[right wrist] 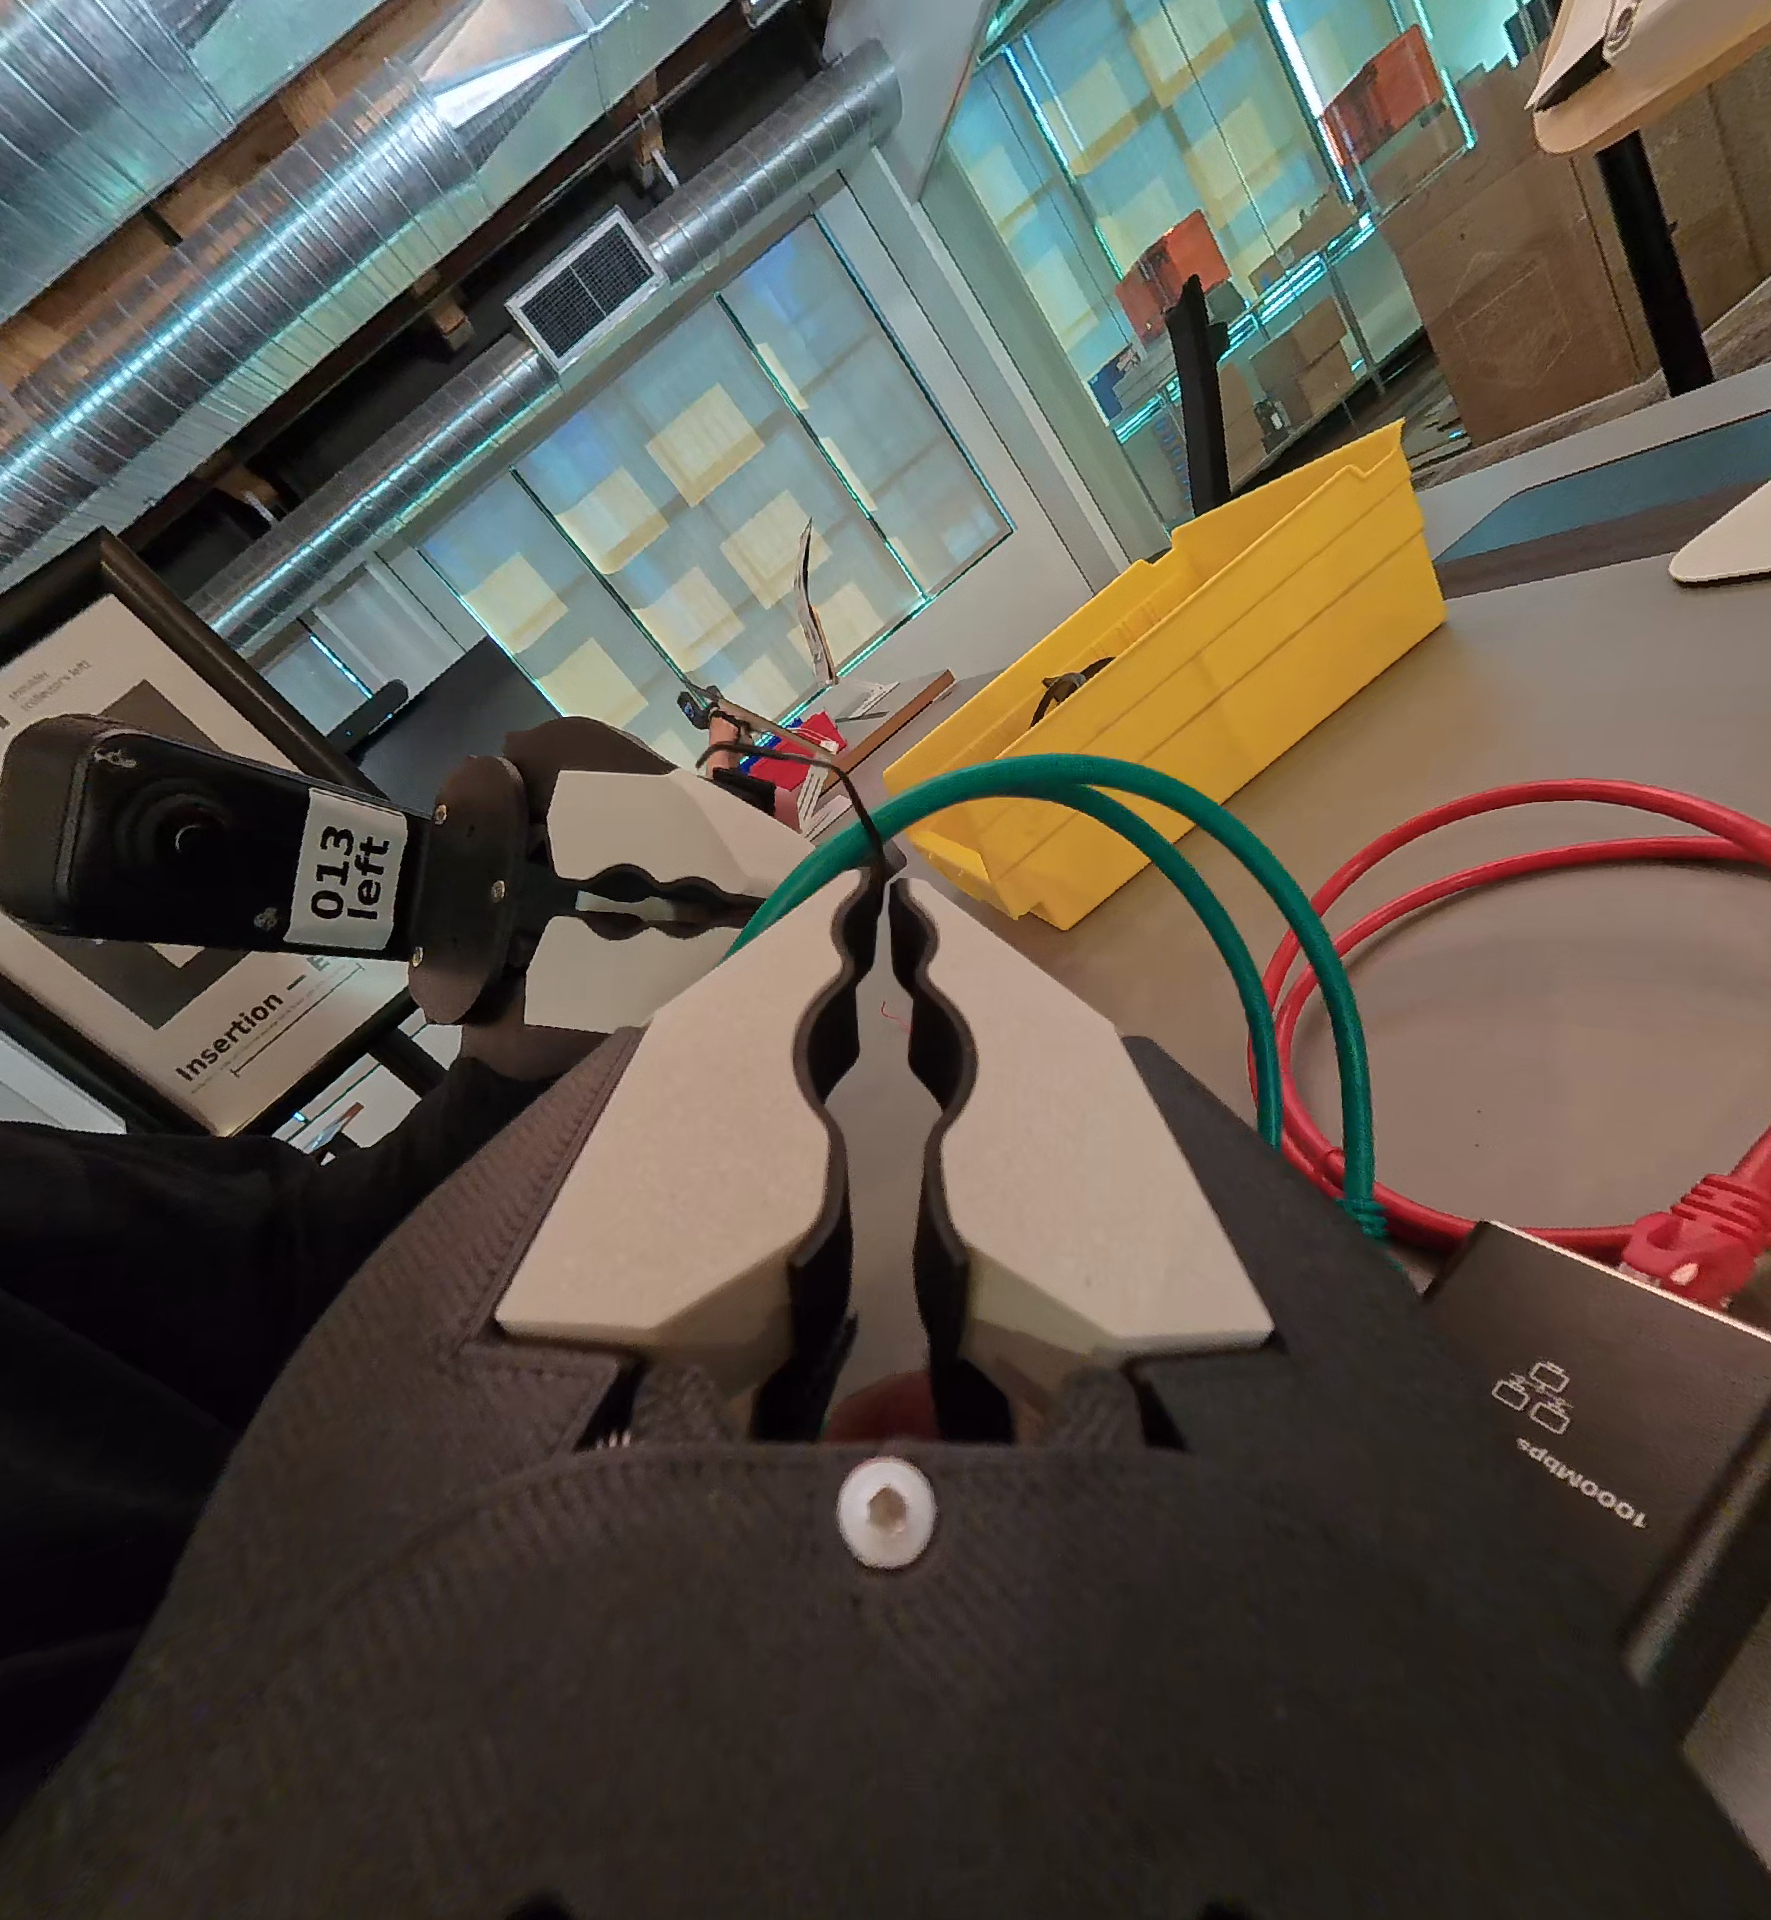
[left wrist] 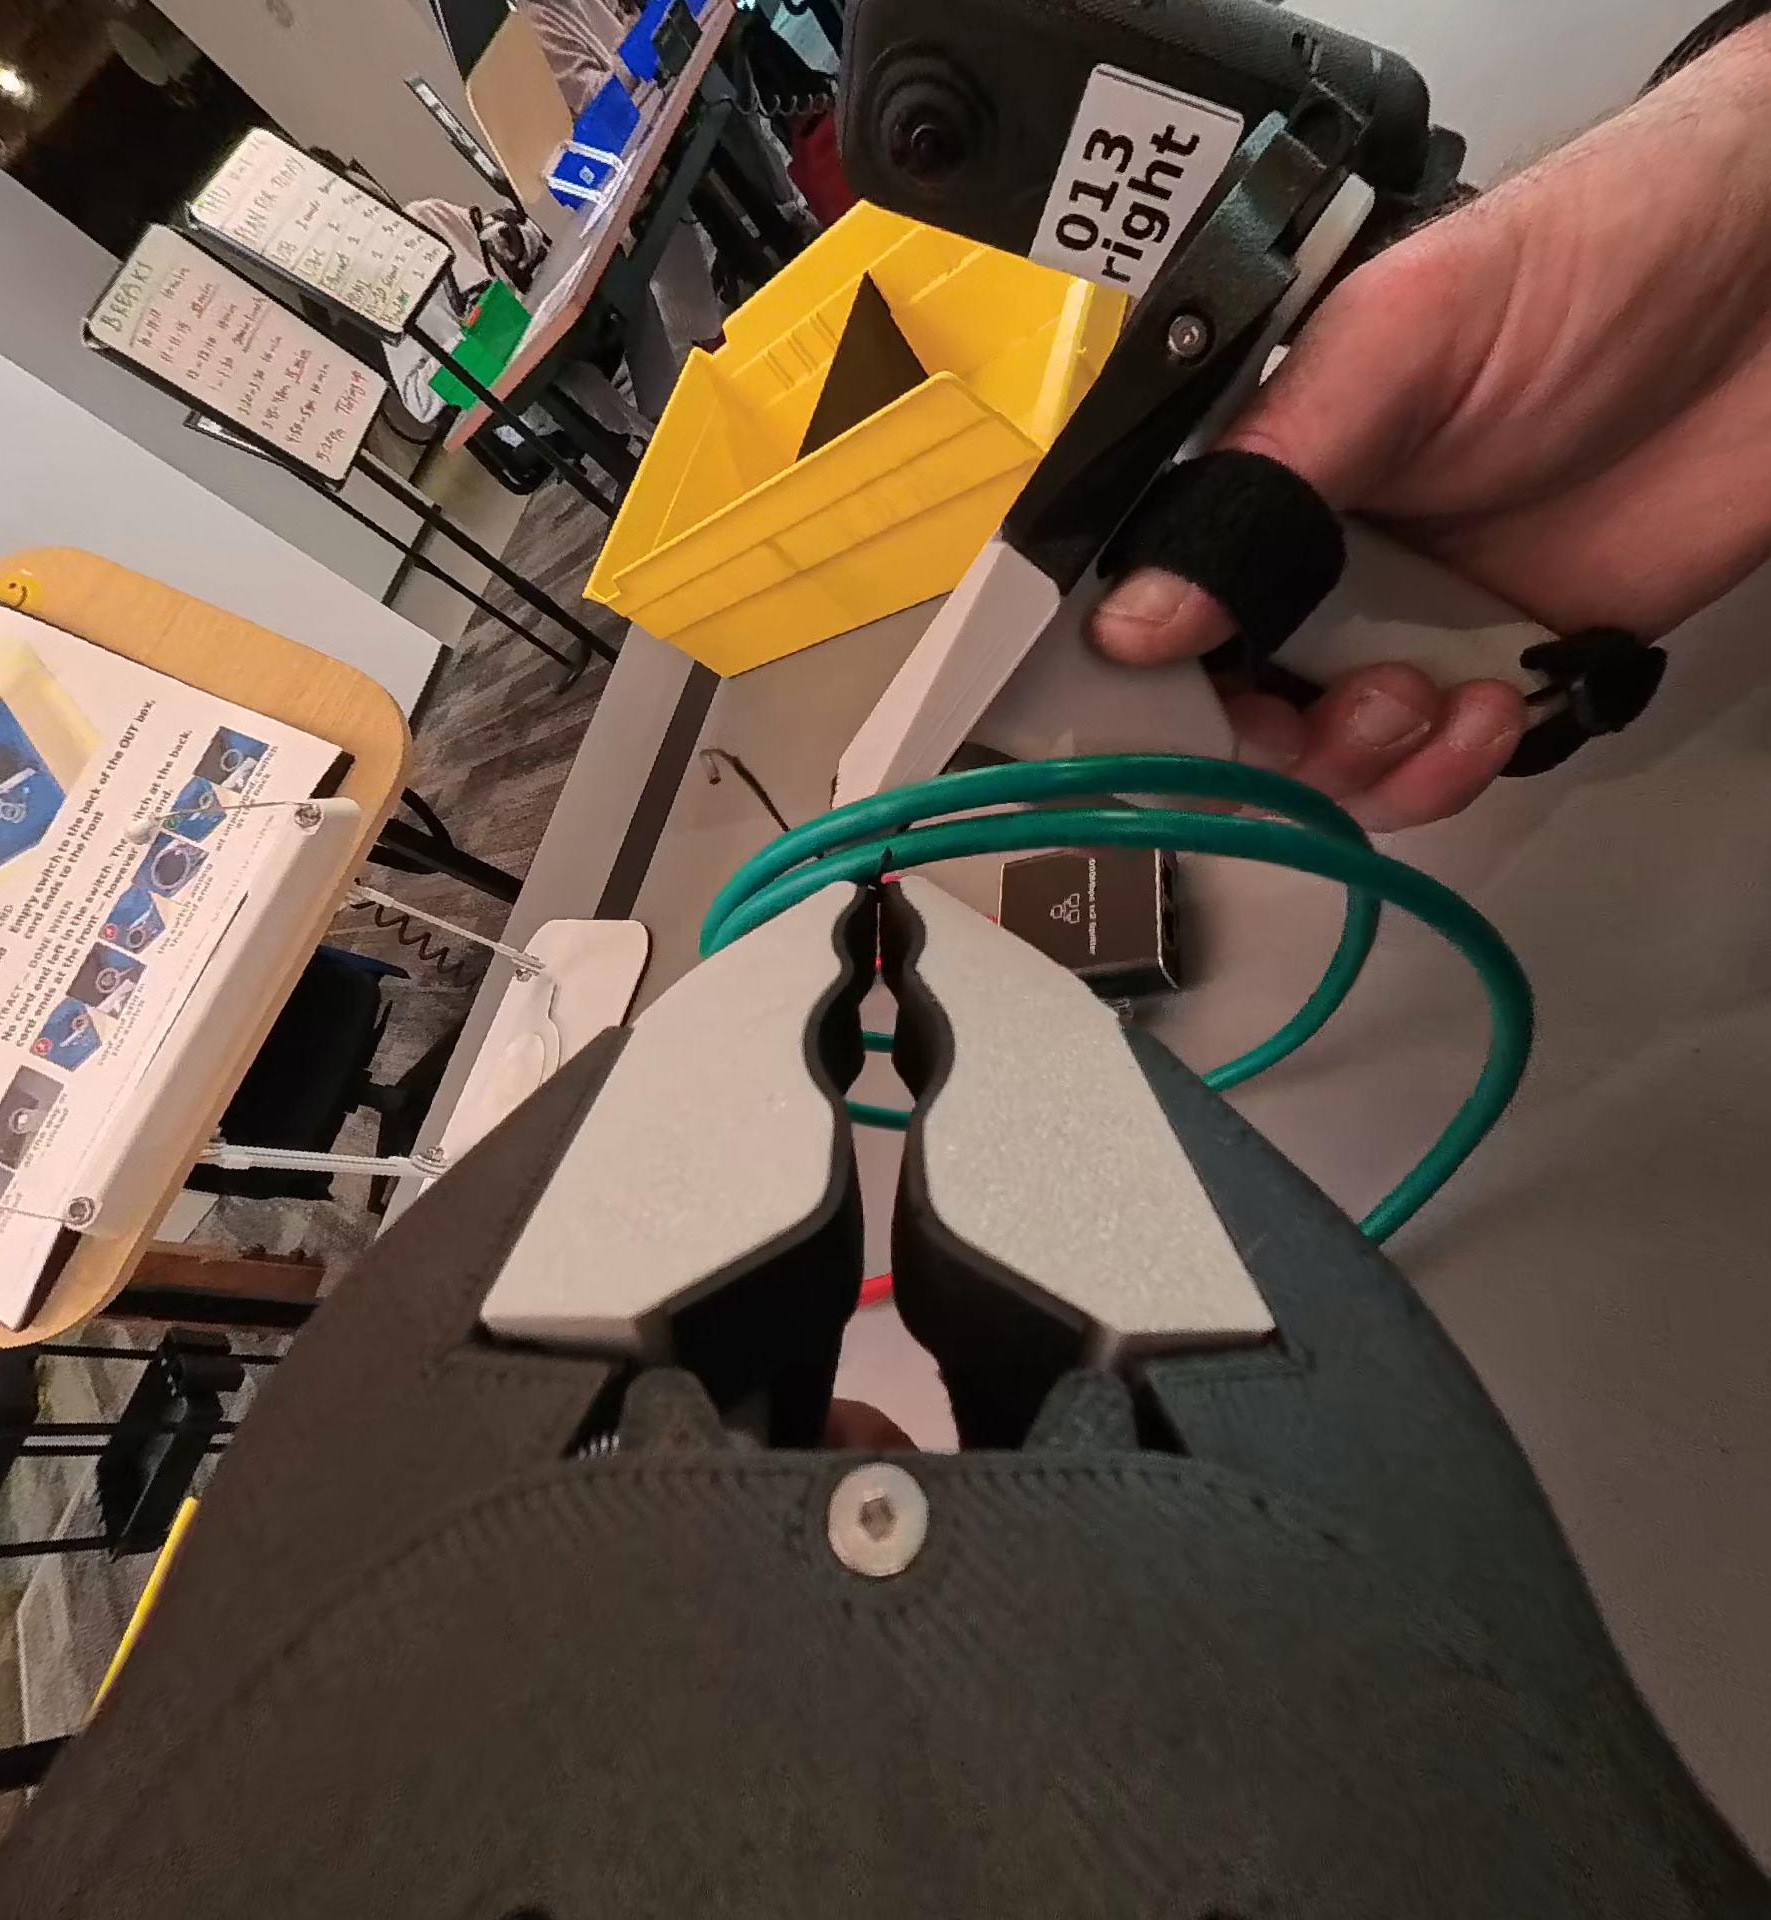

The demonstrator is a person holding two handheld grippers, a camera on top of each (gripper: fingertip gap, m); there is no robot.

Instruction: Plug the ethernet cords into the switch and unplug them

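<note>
Grey tabletop (right wrist: 1546, 727) carries everything here: a yellow bin (right wrist: 1203, 717) at the far side, a loose red cord (right wrist: 1546, 831) coiled flat, and the small black switch (right wrist: 1629, 1455) near the right claw's shoulder. One red plug (right wrist: 1691, 1257) sits at the switch's ports; whether it is seated I cannot tell.

Above the table arches the coiled green cord (left wrist: 1120, 821), lifted between the two tools. The left gripper (left wrist: 886, 914) has its tips pressed nearly together on the green loops where a thin black tie (left wrist: 883, 862) binds them. The right gripper (right wrist: 881, 894) comes in from the opposite side, tips pinched on that same bundle at the tie (right wrist: 865, 821). Each tool shows in the other's view, the right one held in a hand (left wrist: 1546, 436).

Judging from this, they seem to be working the tie loose to free a plug. The risk is the pull: both claws bite one small spot, so a tug apart could slip off the thin tie, or drag the trailing green length across the switch and shift it or jostle the red plug.
</note>
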